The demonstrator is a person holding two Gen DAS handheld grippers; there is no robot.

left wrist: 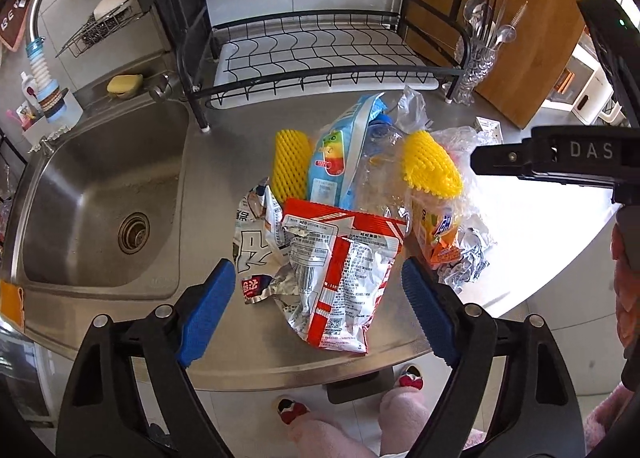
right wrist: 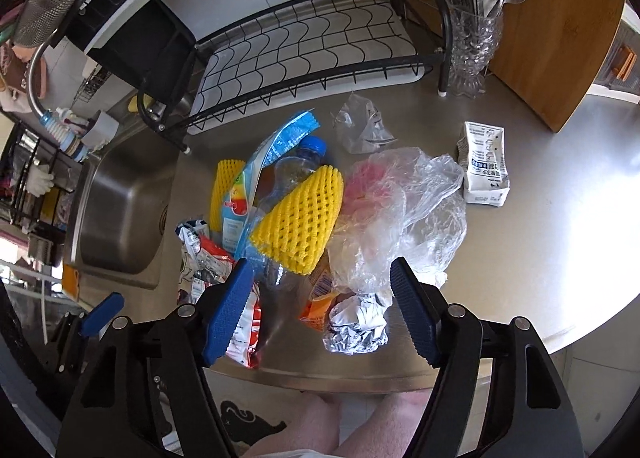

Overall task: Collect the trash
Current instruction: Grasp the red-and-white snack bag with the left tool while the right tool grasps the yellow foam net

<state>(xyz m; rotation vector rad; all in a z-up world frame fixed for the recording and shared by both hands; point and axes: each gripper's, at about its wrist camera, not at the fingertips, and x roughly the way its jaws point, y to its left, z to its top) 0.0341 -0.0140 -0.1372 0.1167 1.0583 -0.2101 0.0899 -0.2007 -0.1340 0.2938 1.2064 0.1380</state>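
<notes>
From my left wrist camera, I see my left gripper (left wrist: 316,304) with its blue pads spread wide. A red and white snack bag (left wrist: 340,266) lies between the pads, but they do not touch it. The bag sits at the front of a trash pile on the steel counter (left wrist: 224,162). Behind it are a blue wrapper (left wrist: 340,154), two yellow foam nets (left wrist: 290,162), and an orange packet (left wrist: 438,236). The sink (left wrist: 100,194) is off to the left. The black dish rack (left wrist: 320,54) stands at the back.

From my right wrist camera, I see my right gripper (right wrist: 322,308), open a bit less wide. A crumpled foil ball (right wrist: 356,324) and the bottom of a clear plastic bag (right wrist: 404,210) lie between its pads. I cannot see the pads pressing on either one. A yellow foam net (right wrist: 300,218) rests on a clear bottle (right wrist: 296,170) with a blue cap. A small white carton (right wrist: 484,168) lies apart on the right.
</notes>
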